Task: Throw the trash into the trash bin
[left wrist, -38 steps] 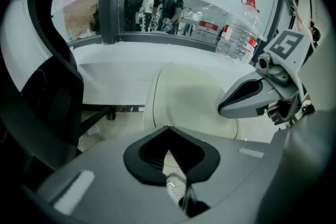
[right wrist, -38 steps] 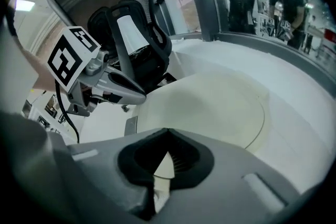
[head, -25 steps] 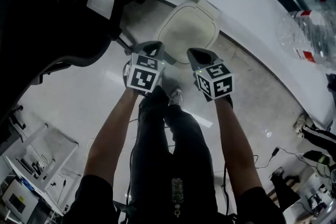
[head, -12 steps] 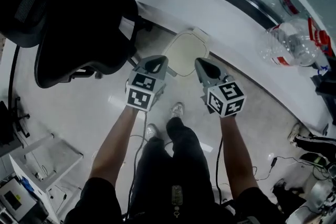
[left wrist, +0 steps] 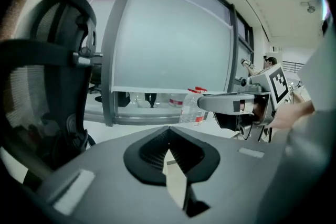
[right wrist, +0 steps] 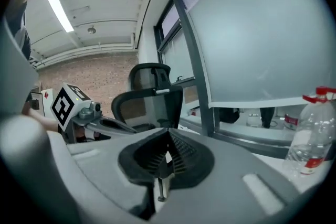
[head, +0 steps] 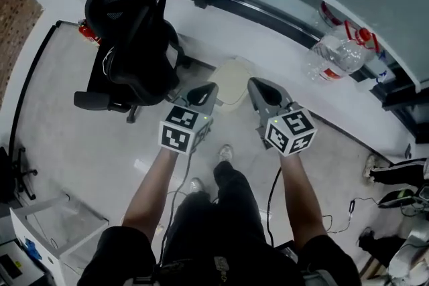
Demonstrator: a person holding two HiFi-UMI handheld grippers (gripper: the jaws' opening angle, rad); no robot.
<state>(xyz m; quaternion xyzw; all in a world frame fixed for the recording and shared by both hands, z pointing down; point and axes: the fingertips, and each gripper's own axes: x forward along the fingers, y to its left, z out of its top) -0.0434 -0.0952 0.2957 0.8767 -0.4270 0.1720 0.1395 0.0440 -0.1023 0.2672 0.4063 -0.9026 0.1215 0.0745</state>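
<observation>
The trash bin (head: 231, 79), with a cream lid, stands on the floor against the curved white desk (head: 281, 37). In the head view it shows small between and just beyond both grippers, well below them. My left gripper (head: 204, 92) and right gripper (head: 257, 85) are held side by side in the air. Each one's jaws are shut with nothing visibly held. The left gripper view has its closed jaws (left wrist: 169, 136) aimed at a frosted glass panel. The right gripper's closed jaws (right wrist: 169, 136) aim along the desk. Clear plastic bottles (head: 338, 53) with red caps lie on the desk to the right.
A black office chair (head: 134, 43) stands left of the bin, close to the left gripper. A red object (head: 87, 32) sits on the floor behind it. Cables and shoes (head: 375, 167) lie at right, a white shelf unit (head: 40, 228) at lower left. My own legs and feet (head: 224, 154) are below.
Both grippers have risen together, still shut. The bin has shrunk in the head view, and the whole chair and more of the desk have come into view.
</observation>
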